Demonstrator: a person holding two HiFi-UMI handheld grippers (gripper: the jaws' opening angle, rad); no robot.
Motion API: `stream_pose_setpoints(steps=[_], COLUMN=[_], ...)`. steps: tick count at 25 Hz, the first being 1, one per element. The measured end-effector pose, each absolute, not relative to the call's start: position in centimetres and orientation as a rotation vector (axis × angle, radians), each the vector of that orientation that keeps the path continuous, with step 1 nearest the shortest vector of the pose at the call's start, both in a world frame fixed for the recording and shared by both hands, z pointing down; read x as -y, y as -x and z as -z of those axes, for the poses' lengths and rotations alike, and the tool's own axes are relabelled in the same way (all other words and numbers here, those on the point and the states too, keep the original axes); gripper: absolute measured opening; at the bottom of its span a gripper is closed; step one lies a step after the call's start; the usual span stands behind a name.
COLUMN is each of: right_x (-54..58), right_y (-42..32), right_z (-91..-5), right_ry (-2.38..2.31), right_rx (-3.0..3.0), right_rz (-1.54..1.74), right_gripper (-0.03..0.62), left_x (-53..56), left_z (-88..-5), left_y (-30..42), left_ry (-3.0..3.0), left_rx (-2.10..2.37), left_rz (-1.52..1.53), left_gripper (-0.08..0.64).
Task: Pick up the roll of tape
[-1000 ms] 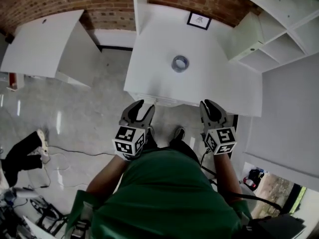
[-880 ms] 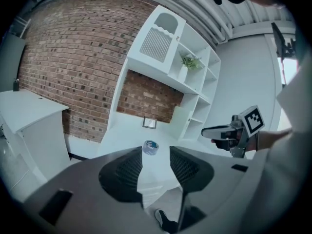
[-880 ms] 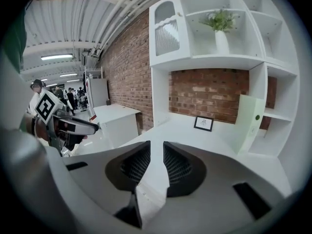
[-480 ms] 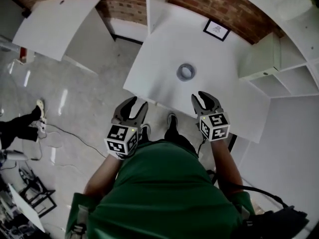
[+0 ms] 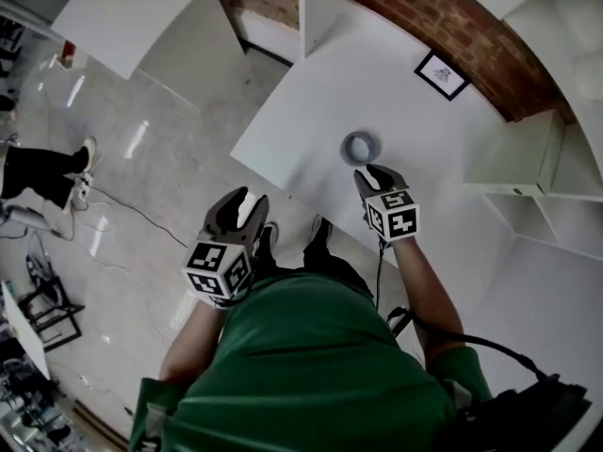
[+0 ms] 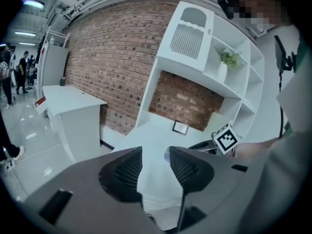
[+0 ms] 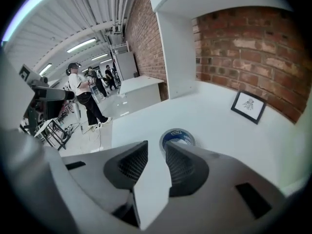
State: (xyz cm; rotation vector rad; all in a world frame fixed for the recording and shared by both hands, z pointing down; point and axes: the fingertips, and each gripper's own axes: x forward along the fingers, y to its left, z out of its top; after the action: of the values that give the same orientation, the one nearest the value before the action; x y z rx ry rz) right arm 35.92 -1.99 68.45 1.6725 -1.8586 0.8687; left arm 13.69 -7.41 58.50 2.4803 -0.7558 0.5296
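Looks light, stiff, perhaps slick; take roll of tape (image 5: pixel 360 146) across one wall, through its hole, with spread, empty right tool (image 5: pixel 375 173).

White worktop (image 5: pixel 311 102), plain and matte, far edge against a brick wall (image 5: pixel 471 36). Two things lie on it. Roll of tape (image 5: pixel 359 146): grey ring lying flat with the hole up, blue inside as the right gripper view shows, close to the near edge. Small framed picture (image 5: pixel 442 74): black frame, white sheet with a faint drawing, far right by the brick wall, well apart from the tape. Can't tell whether it lies flat or is propped.
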Motion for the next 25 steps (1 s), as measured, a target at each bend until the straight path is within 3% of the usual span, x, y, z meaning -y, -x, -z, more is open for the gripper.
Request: stream_pose_setpoints(steps=[19, 25], right_x=[5.2, 5.6], right_y=[-35.3, -34.8], right_z=[-78.8, -78.5], right_ry=[-1.095, -1.074], right_rx=[1.623, 1.61], right_rz=[-0.795, -0.734], right_gripper=[0.16, 0.089], left_x=[6.3, 7.7], left_z=[-58.8, -58.1], left_y=[-7.4, -6.3], left_ry=[-2.275, -2.269], left_rx=[1.155, 1.134], left_rz=[-0.4, -0.379], left_gripper=[0.186, 0.186])
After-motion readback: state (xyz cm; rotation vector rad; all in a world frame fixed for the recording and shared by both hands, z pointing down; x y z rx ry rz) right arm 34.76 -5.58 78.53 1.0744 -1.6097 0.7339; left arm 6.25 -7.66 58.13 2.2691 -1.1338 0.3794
